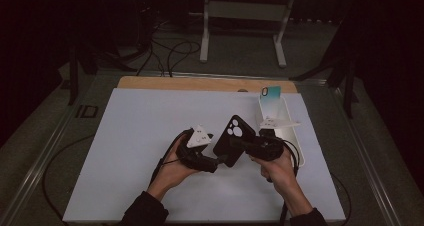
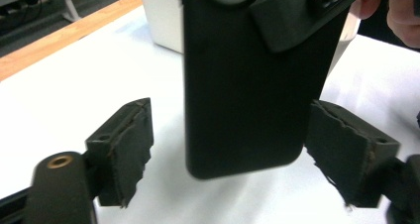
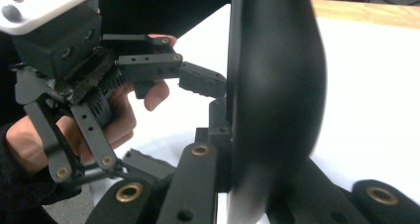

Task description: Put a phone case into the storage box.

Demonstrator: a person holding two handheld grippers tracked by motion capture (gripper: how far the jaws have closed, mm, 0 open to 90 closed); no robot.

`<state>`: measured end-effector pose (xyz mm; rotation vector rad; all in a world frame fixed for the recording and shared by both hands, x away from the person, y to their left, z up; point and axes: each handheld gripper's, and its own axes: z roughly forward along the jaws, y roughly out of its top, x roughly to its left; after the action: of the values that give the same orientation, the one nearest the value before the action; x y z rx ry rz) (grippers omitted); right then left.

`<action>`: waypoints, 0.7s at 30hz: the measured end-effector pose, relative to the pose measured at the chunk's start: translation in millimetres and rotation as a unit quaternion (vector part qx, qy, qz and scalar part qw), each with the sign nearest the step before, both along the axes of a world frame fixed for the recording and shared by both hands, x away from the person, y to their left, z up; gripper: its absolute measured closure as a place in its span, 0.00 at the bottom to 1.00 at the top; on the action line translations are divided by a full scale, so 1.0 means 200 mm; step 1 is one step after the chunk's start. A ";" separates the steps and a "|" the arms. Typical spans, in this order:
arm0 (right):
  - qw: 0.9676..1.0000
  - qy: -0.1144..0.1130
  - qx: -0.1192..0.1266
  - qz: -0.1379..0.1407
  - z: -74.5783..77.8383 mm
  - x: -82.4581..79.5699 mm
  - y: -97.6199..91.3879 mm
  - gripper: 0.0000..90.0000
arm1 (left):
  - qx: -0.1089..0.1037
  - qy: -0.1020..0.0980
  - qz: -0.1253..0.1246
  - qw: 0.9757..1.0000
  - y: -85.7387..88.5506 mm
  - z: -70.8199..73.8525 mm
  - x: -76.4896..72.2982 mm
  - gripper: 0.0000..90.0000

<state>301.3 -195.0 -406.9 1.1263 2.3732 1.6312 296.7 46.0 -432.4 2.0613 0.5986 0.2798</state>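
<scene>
A phone in a black case [image 1: 233,134] is held up above the white table [image 1: 135,136], camera holes facing up in the high view. My right gripper [image 1: 240,144] is shut on its upper right edge. In the right gripper view the phone [image 3: 277,100] stands edge-on between the jaws of that gripper [image 3: 267,154]. My left gripper [image 2: 233,154] is open around the phone's lower end [image 2: 242,95], with a pad [image 2: 124,144] on either side. The right pad nearly touches the case; the left pad stands apart. In the high view the left gripper [image 1: 223,161] sits just below the phone.
A white bin [image 1: 289,131] stands at the table's right, with a teal phone case [image 1: 270,97] leaning at its far end. A wooden strip [image 1: 200,83] runs along the back edge. Cables trail from both grippers toward the person.
</scene>
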 end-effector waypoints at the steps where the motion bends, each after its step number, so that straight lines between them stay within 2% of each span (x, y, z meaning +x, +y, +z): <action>1: 1.000 0.000 0.000 0.000 0.00 0.00 0.00 0.96 | 0.000 0.000 0.000 1.000 0.00 0.00 0.00 0.19; 2: 1.000 -0.004 0.002 -0.002 0.01 0.00 -0.01 0.96 | -0.008 0.014 -0.004 1.000 0.02 0.00 0.01 0.16; 7: 1.000 -0.013 0.004 0.003 0.02 0.00 -0.03 0.96 | -0.017 0.032 -0.010 0.999 0.05 -0.01 0.02 0.11; 12: 0.999 -0.026 0.008 0.017 0.04 -0.02 -0.04 0.96 | -0.016 0.044 -0.022 0.999 0.06 -0.03 0.02 0.10; 13: 0.999 -0.034 0.013 0.033 0.06 -0.03 -0.03 0.96 | -0.016 0.048 -0.030 0.998 0.06 -0.03 0.02 0.10; 14: 0.999 -0.034 0.013 0.033 0.06 -0.03 -0.03 0.96 | -0.016 0.048 -0.030 0.998 0.06 -0.03 0.02 0.10; 16: 0.998 -0.040 0.015 0.052 0.07 -0.04 -0.01 0.96 | -0.018 0.050 -0.044 0.998 0.05 -0.03 0.01 0.11; 18: 0.997 -0.041 0.016 0.059 0.07 -0.04 -0.01 0.96 | -0.023 0.050 -0.052 0.997 0.05 -0.04 0.01 0.18; 20: 0.996 -0.040 0.018 0.073 0.07 -0.04 0.01 0.96 | -0.027 0.050 -0.065 0.996 0.05 -0.03 0.00 0.20; 21: 0.995 -0.037 0.022 0.093 0.06 -0.05 0.02 0.96 | -0.026 0.050 -0.069 0.996 0.04 -0.03 0.00 0.23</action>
<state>292.3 -191.7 -394.2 0.8555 2.4710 1.7555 296.0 53.7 -438.8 2.0634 0.5141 0.0804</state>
